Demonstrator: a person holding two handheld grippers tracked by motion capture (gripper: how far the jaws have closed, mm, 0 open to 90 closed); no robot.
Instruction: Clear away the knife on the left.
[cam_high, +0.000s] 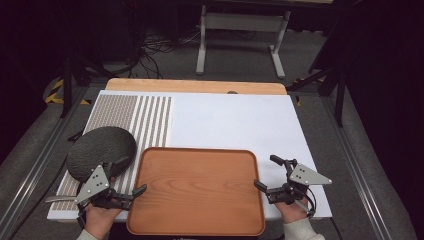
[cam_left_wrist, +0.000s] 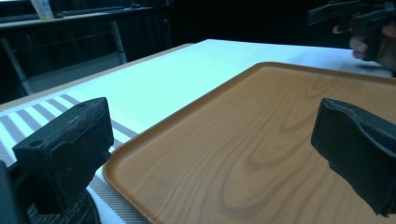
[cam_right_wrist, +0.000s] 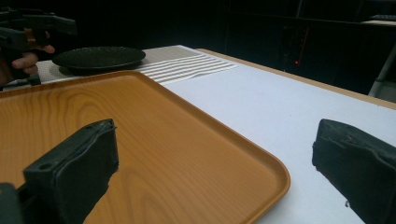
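Tabletop (cam_high: 235, 120), white-covered, carries a striped mat (cam_high: 150, 120) along its left part. Next in size, a wooden tray (cam_high: 197, 190) lies empty at the near edge, between the two grippers. A dark round plate (cam_high: 100, 150) rests on the striped mat, just beyond the tray's left far corner and touching nothing else.

At the tray's left rim, the left gripper (cam_high: 127, 192) is held with jaws spread wide, one jaw over the mat and the other over the tray, gripping nothing. Opposite, the right gripper (cam_high: 270, 175) sits off the tray's right rim, jaws likewise parted and empty, straddling that rim in the right gripper view.
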